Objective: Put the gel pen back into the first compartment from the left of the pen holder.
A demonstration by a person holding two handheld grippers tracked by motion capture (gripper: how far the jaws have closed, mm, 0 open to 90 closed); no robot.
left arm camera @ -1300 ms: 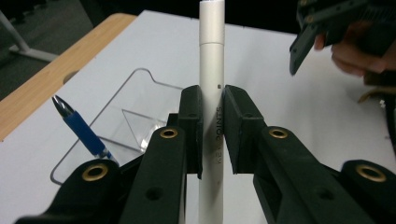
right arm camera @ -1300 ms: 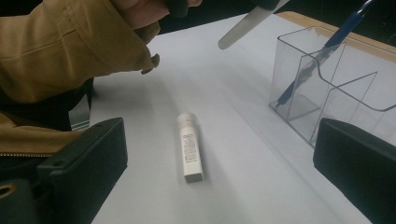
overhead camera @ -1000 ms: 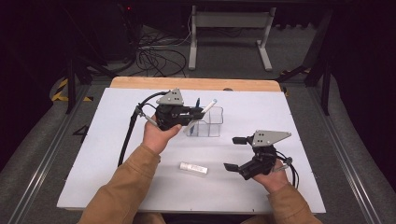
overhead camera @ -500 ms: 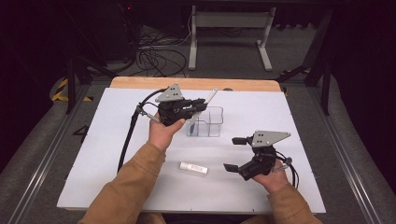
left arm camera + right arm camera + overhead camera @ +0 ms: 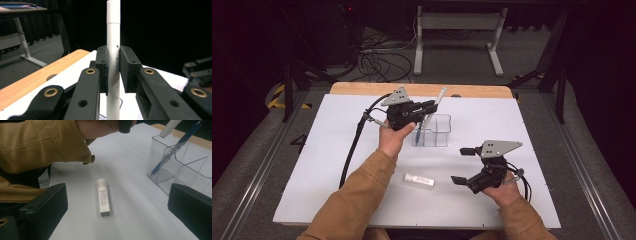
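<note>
white pen (image 5: pixel 113 50), upright, over clear organizer (image 5: pixel 432 131)

You have a white pen (image 5: pixel 113 50) with grey lettering between your left gripper's (image 5: pixel 424 106) black jaws, a clear organiser (image 5: pixel 183 167) holding a blue pen (image 5: pixel 175 147), a white tube (image 5: pixel 419 180) with grey print on the white table (image 5: pixel 337 150), and tan sleeves (image 5: pixel 37 142).

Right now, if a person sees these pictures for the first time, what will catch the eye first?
First, the white pen clamped upright in the left claw, held over the clear plastic organizer at the table's middle. A blue pen already leans inside the organizer. Nearer the person, a small white tube lies flat on the white table, beside the open right claw.
</note>
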